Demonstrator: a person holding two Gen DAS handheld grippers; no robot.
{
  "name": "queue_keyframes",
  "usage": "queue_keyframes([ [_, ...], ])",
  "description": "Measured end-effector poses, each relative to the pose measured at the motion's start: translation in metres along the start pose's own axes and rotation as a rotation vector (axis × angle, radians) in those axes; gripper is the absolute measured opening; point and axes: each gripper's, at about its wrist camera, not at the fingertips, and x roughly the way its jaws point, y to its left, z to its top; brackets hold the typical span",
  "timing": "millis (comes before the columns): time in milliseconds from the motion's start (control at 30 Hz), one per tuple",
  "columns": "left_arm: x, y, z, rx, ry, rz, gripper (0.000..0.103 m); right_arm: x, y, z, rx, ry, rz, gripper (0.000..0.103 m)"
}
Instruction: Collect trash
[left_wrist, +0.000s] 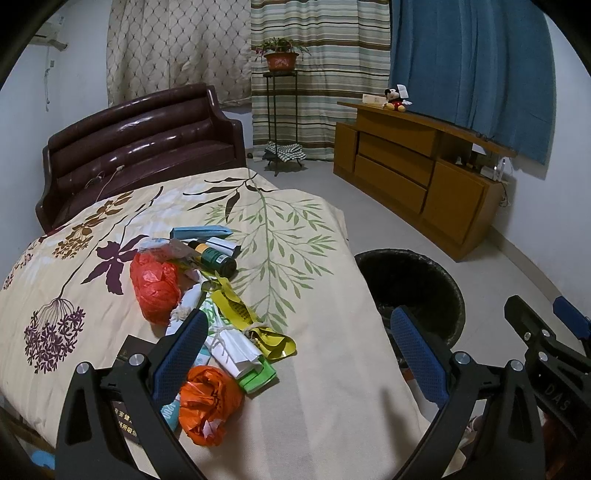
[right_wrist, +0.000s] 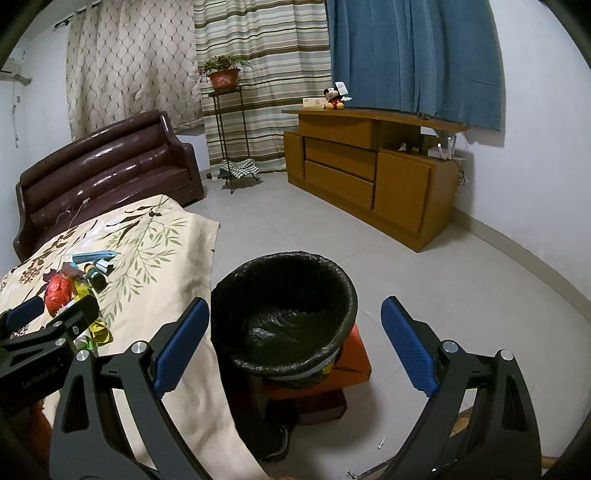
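Both tongs gape empty: the left tongs (left_wrist: 295, 354) hover nearest the trash pile (left_wrist: 207, 314) on the bed (left_wrist: 332, 369) — right tongs (right_wrist: 291, 347) face the bin (right_wrist: 284, 310).

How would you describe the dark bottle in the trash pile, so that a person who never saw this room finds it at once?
Start at the bed with the leaf-patterned cover; a pile of litter lies in its middle. At the far end of the pile, just past the red plastic bag, the dark bottle lies on its side. It is the only rigid, round item there, with a green label and a yellow band; its neighbours are bags, wrappers and cartons.
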Motion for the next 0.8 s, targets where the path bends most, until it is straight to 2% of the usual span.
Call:
queue_keyframes([
  [400, 0.000, 0.000, 0.000, 0.000, 0.000, 0.001, 0.096, 0.000, 0.004, -0.001, -0.008, 0.001, 0.003, 0.092],
  [567, -0.001, 0.002, -0.001, 0.005, 0.002, 0.005, 0.096, -0.002, 0.019, -0.003, -0.019, 0.003, 0.014, 0.092],
  [733, -0.006, 0.017, -0.006, 0.007, 0.007, 0.030, 0.096, 0.002, 0.039, 0.000, -0.040, 0.011, 0.042, 0.092],
  [800, -0.008, 0.029, -0.006, 0.004, 0.012, 0.047, 0.093, 0.002, 0.044, 0.002, -0.053, 0.014, 0.057, 0.092],
])
